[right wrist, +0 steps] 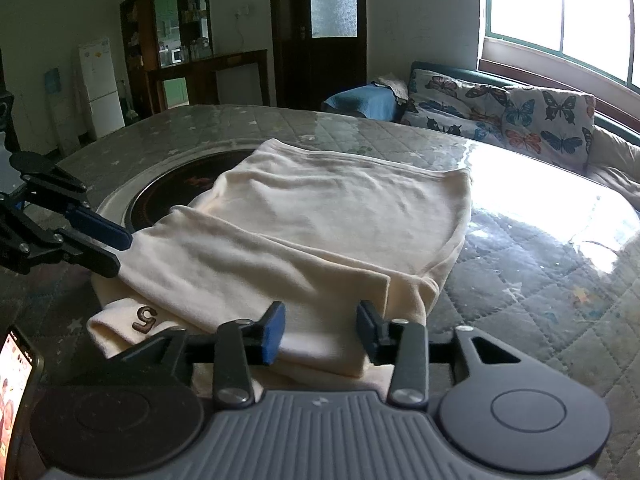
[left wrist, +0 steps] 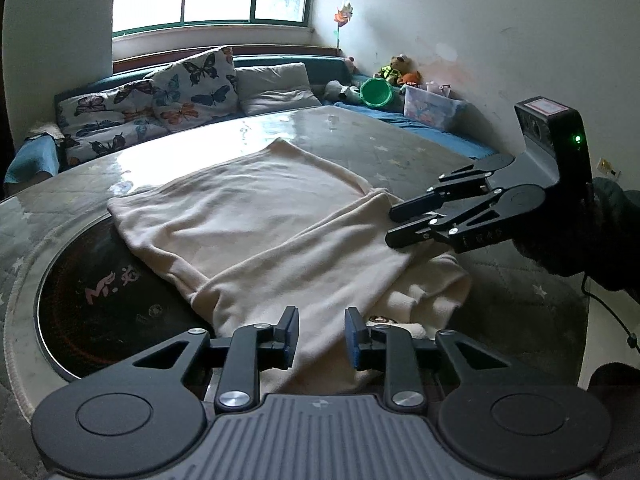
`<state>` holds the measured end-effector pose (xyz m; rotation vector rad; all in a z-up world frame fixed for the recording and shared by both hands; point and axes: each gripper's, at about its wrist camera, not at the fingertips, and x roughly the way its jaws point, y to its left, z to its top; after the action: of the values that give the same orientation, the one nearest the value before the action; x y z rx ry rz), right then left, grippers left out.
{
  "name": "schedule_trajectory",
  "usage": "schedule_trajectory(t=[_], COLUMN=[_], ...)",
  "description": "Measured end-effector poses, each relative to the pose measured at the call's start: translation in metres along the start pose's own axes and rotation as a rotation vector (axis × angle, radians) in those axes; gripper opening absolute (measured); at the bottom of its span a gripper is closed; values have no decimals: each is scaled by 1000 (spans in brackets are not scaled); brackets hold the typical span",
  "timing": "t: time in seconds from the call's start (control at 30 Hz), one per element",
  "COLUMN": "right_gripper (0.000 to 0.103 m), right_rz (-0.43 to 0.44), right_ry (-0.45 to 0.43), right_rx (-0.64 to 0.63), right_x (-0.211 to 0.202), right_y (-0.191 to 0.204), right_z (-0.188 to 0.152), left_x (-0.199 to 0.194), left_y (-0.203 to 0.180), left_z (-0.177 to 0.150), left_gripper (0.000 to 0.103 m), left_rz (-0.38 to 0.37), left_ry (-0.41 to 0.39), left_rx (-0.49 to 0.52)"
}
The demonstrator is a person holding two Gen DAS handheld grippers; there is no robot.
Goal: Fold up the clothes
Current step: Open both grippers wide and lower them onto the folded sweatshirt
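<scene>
My left tongs (left wrist: 321, 330) stand with their jaws apart and nothing between them, hovering over the near edge of the cream garment (left wrist: 256, 216). My right tongs (right wrist: 320, 330) are likewise parted and empty, poised at the garment's other near corner. The garment lies on the table (left wrist: 420, 148), partly over the dark round hotplate (left wrist: 80, 300) set into it. Its far part is spread flat; a nearer panel lies doubled across it, and a cuff or hem bearing a brown figure (right wrist: 145, 317) pokes out underneath at my end.

I judge it part-folded, though whether this layer has just been laid or is about to be lifted I cannot settle. Either way, any grip should take every layer of an edge together, both tongs level with each other, so the crease runs straight. The glossy tabletop looks slippery, so I would move slowly and keep the cloth from sliding. The stray cuff wants tucking in.
</scene>
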<state>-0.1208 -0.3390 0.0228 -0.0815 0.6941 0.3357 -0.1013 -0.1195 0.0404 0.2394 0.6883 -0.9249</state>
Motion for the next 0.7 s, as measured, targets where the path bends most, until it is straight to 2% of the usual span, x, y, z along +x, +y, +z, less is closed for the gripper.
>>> schedule_trajectory(t=[0.1, 0.17, 0.3, 0.4, 0.53, 0.6, 0.7], right_gripper=[52, 58, 70, 80, 85, 95, 96], right_rz=[2, 8, 15, 18, 16, 10, 12], right_ry=[-10, -16, -24, -28, -34, -34, -35], right_rx=[-13, -18, -34, -39, -37, -33, -19], right_x=[1, 1, 4, 6, 7, 8, 9], right_y=[3, 5, 9, 11, 13, 12, 10], right_z=[-3, -4, -6, -7, -8, -9, -11], left_x=[1, 2, 5, 6, 7, 8, 8], left_y=[3, 4, 5, 5, 5, 5, 5], left_z=[-2, -4, -7, -9, -11, -12, -13], left_gripper=[28, 34, 36, 43, 45, 45, 46], left_rz=[4, 6, 7, 3, -1, -3, -5], left_ry=[1, 3, 10, 11, 11, 10, 7], left_rx=[-13, -23, -23, -20, -15, -12, -8])
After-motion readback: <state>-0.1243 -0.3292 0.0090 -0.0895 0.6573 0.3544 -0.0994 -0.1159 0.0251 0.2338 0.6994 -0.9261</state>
